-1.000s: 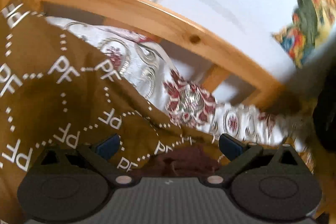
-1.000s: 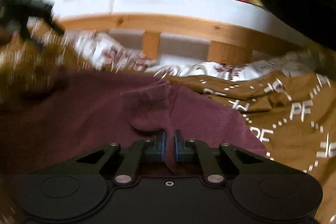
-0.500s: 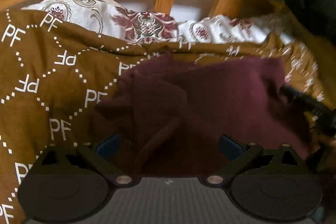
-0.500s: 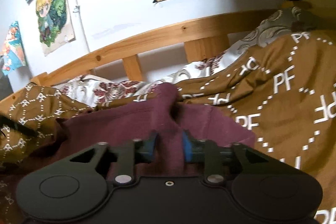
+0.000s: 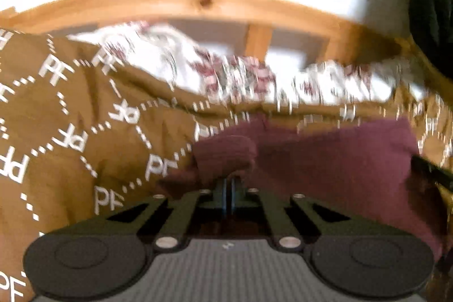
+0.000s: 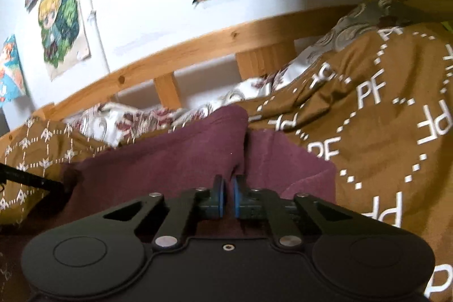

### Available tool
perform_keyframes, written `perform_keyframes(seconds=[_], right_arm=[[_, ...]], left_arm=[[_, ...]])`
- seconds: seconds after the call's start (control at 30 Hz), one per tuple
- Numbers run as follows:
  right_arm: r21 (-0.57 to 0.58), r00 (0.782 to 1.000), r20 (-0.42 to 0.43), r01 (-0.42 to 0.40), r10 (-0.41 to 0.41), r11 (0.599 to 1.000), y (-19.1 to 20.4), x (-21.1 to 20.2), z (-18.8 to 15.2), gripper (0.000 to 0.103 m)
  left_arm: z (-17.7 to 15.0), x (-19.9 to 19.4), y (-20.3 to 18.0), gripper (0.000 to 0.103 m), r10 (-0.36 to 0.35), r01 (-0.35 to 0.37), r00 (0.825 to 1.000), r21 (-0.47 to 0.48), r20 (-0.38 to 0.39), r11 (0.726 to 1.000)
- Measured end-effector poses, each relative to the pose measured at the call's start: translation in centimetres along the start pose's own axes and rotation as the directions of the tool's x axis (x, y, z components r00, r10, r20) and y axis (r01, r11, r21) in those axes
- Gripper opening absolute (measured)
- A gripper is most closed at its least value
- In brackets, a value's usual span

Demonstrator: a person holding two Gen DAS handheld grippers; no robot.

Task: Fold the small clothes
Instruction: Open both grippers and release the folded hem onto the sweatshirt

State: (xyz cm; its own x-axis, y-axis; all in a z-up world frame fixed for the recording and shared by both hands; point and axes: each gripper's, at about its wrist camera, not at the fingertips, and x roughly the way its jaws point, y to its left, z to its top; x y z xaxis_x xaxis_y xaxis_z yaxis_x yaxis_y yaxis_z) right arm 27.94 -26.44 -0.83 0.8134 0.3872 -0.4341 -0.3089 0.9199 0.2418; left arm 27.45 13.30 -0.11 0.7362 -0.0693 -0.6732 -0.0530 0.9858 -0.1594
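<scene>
Left wrist view: a maroon knit garment [image 5: 325,160] lies on the brown "PF"-patterned blanket [image 5: 56,132], its bunched edge pinched in the left tool [image 5: 228,184]. Right tool [image 6: 228,188] pinches another fold of it [image 6: 198,149]. Beyond the blanket, a floral sheet [image 6: 127,120] meets the wooden bed rail [image 6: 198,50].

I see a wooden bed [image 6: 198,47] carrying a brown PF blanket [image 6: 396,118]; a maroon garment [image 6: 170,154] lies on it, floral sheet [image 5: 240,72] at 12 o'clock.
</scene>
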Motion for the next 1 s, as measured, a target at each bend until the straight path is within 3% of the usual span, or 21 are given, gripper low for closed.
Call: perform_keyframes(seconds=[0.1, 0.23, 0.43, 0.67, 0.73, 0.8, 0.83, 0.9, 1.0], right_arm=[[-0.04, 0.997, 0.065, 0.039, -0.037, 0.998, 0.4, -1.3, 0.4, 0.005], [-0.056, 0.99, 0.107, 0.096, -0.09, 0.994, 0.8, -2.5, 0.8, 0.005], [0.029, 0.991, -0.007, 0.13, -0.13, 0.991, -0.5, -0.9, -0.3, 0.005], [0.075, 0.992, -0.035, 0.122, -0.119, 0.99, -1.0, -0.4, -0.8, 0.011], [0.078, 0.991, -0.036, 0.129, -0.127, 0.989, -0.9, -0.5, -0.6, 0.014], [0.074, 0.99, -0.036, 0.136, -0.134, 0.988, -0.7, -0.7, -0.5, 0.018], [0.07, 0.99, -0.035, 0.139, -0.137, 0.988, -0.6, -0.8, -0.5, 0.021], [0.059, 0.989, -0.031, 0.148, -0.147, 0.987, -0.3, -1.1, -0.2, 0.034], [0.042, 0.988, -0.018, 0.155, -0.154, 0.987, 0.3, -1.7, 0.0, 0.051]], left_arm=[[0.4, -0.8, 0.3, 0.002, 0.023, -0.022, 0.998, -0.019, 0.066, 1.0], [0.1, 0.5, 0.7, 0.002, 0.095, -0.094, 0.995, -0.008, 0.034, 0.996], [-0.5, 2.4, 2.6, 0.002, 0.153, -0.154, 0.988, -0.088, -0.016, 0.984], [-0.5, 2.5, 3.9, 0.004, 0.106, -0.112, 0.993, -0.121, -0.06, 0.986], [-0.3, 1.6, 4.0, 0.02, 0.086, -0.092, 0.995, -0.126, -0.049, 0.988], [-0.2, 0.6, 4.2, 0.073, 0.075, -0.077, 0.997, -0.132, -0.025, 0.988], [-0.2, 0.1, 4.3, 0.082, 0.08, -0.08, 0.997, -0.139, -0.003, 0.987], [-0.3, -1.1, 4.5, 0.09, 0.08, -0.074, 0.996, -0.142, 0.04, 0.987], [-0.6, -1.8, 4.8, 0.094, 0.051, -0.048, 0.998, -0.133, 0.02, 0.99]])
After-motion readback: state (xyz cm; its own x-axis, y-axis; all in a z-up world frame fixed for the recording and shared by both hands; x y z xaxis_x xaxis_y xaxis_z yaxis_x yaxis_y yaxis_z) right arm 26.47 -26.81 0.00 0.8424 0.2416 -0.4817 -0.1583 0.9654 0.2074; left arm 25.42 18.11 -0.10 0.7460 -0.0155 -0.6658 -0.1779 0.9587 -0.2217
